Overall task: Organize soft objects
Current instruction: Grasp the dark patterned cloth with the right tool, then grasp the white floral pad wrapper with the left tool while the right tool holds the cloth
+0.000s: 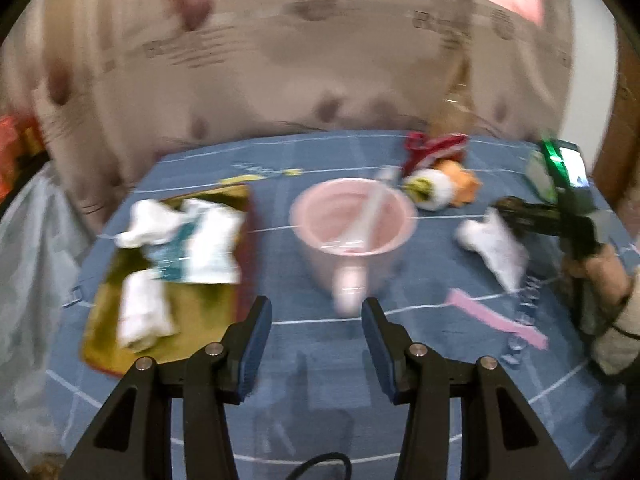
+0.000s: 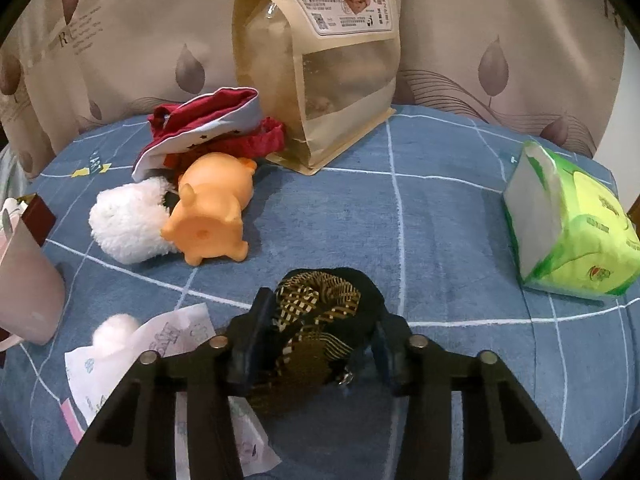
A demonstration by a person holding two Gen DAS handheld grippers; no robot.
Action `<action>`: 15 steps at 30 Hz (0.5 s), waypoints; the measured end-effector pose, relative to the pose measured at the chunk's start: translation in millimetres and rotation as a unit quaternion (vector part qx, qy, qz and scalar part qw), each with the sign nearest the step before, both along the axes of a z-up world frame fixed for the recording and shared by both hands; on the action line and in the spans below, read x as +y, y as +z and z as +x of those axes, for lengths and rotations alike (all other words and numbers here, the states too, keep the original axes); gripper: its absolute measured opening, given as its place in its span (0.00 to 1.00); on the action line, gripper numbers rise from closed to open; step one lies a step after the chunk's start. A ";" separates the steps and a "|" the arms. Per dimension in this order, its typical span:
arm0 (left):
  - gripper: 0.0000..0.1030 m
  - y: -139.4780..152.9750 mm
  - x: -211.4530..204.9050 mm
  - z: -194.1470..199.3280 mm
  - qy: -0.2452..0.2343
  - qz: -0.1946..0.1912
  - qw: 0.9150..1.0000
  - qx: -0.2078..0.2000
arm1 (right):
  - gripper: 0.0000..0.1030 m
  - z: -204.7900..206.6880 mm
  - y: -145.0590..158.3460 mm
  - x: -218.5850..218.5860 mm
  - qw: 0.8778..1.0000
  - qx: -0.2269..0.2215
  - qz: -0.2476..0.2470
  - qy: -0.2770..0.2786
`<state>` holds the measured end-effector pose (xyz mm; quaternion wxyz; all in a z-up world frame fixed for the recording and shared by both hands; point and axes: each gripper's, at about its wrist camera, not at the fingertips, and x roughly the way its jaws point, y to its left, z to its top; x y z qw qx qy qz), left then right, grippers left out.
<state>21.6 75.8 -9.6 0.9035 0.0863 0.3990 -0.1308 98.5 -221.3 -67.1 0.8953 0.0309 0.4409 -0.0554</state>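
Right claw [image 2: 318, 332] clenched on black-gold cloth [image 2: 320, 312]; left claw [image 1: 316, 320] released, empty. Ahead-left: plush [image 2: 128, 224], pig toy [image 2: 212, 216], red cloth [image 2: 208, 128] still unsorted. Approx. midway.

The tablecloth [image 2: 440, 240] is blue with white lines, the pig toy [image 2: 212, 216] orange, the pouch [image 2: 320, 320] black with gold checks.

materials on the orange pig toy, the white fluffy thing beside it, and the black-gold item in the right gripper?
Orange pig-shaped toy: looks like soft rubber or vinyl, smooth with a dull sheen and moulded legs.
White fluffy plush piece: pile fabric like sherpa fleece, matte and nubbly.
Black-and-gold patterned fabric item, clamped in the right gripper: woven or knitted cloth with shiny gold threads; it bunches and folds. A small metal ring shows at its lower edge.
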 end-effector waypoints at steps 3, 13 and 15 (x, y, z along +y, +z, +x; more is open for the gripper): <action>0.46 -5.9 -26.1 0.3 -0.031 -0.012 0.999 0.018 | 0.31 -2.5 0.1 -0.8 1.000 -0.002 0.004 0.001; 0.46 -20.0 -83.3 5.9 -0.105 -0.031 0.992 0.064 | 0.29 -30.2 1.7 -22.3 1.000 -0.001 0.005 -0.025; 0.46 -22.7 -92.8 7.2 -0.115 -0.034 0.990 0.073 | 0.29 -37.0 1.4 -28.4 1.000 0.000 0.001 -0.031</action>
